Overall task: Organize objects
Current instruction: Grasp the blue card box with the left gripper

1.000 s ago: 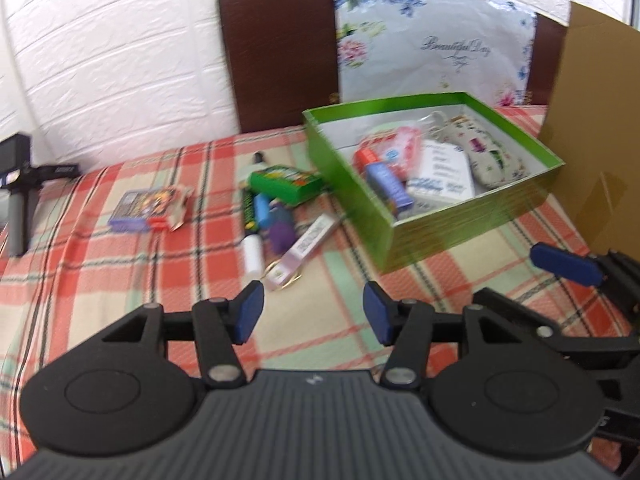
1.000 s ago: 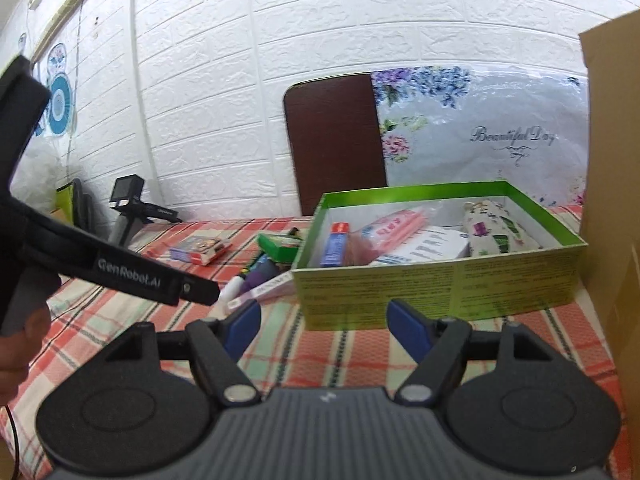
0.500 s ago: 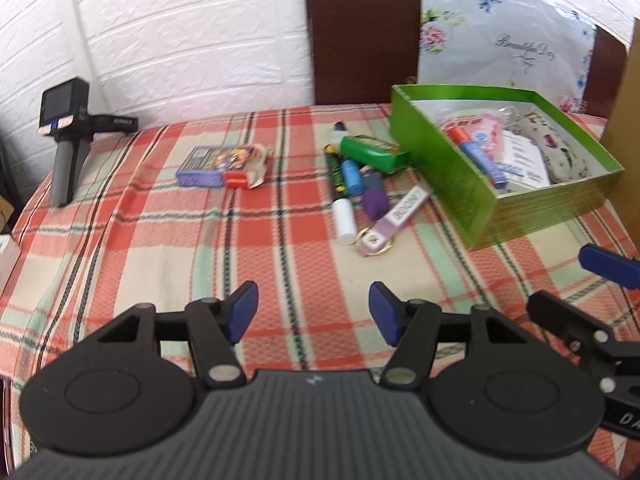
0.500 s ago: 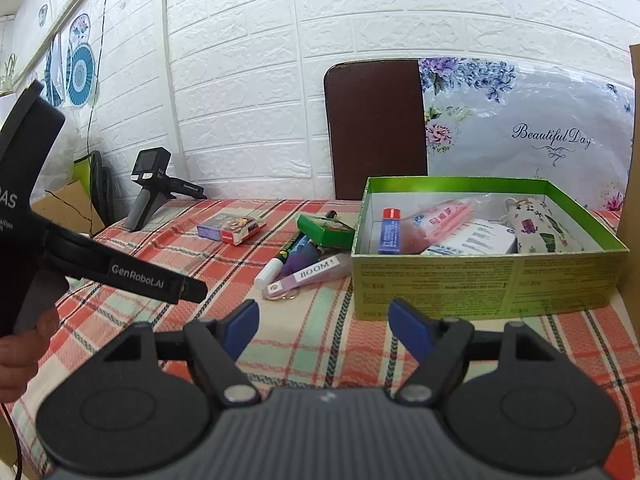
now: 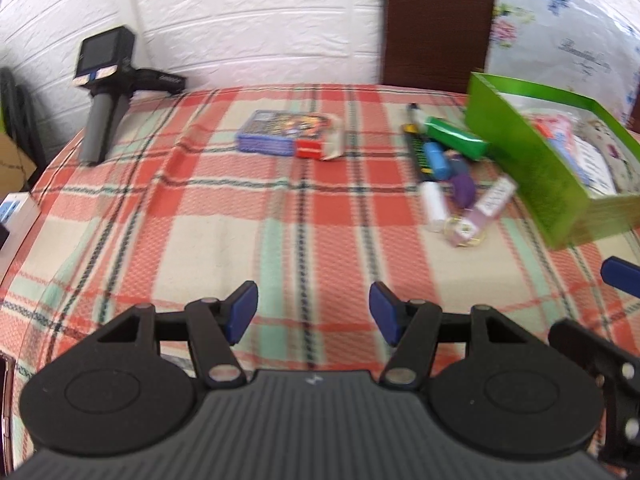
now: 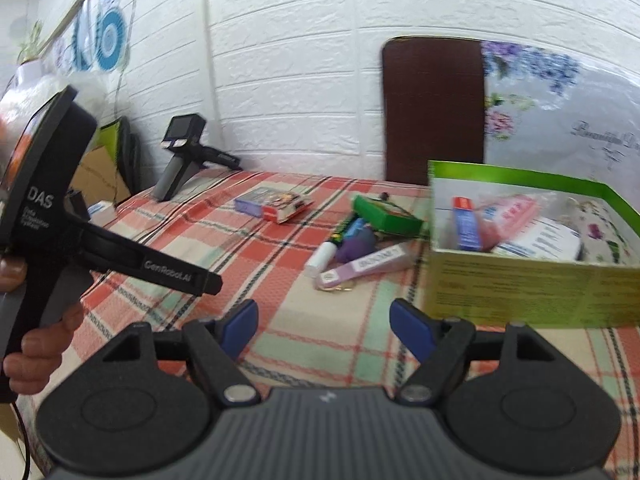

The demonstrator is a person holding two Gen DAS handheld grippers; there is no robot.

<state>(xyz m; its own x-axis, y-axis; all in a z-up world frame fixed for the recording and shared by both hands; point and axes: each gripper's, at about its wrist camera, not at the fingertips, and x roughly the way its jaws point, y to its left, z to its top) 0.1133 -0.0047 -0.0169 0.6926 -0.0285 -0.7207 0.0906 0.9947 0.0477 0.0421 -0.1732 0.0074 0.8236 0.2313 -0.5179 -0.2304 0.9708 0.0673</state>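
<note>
Both claws hang open and empty above the plaid worktop (image 5: pixel 240 240). Left claw (image 5: pixel 313 312), its jaws just opened wider, faces loose items: card pack (image 5: pixel 288 134) ahead, pens (image 5: pixel 434 176) ahead-right beside the green box (image 6: pixel 532 280). Right claw (image 6: pixel 324 330) waits. Next, reach one loose item.

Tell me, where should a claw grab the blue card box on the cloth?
Grab the card box across its short width, near the blue middle, coming from above. It lies flat on the tablecloth with bare cloth all round, so a claw finger probably fits down each long side. Its low, flat shape gives little to hold from the side.
</note>
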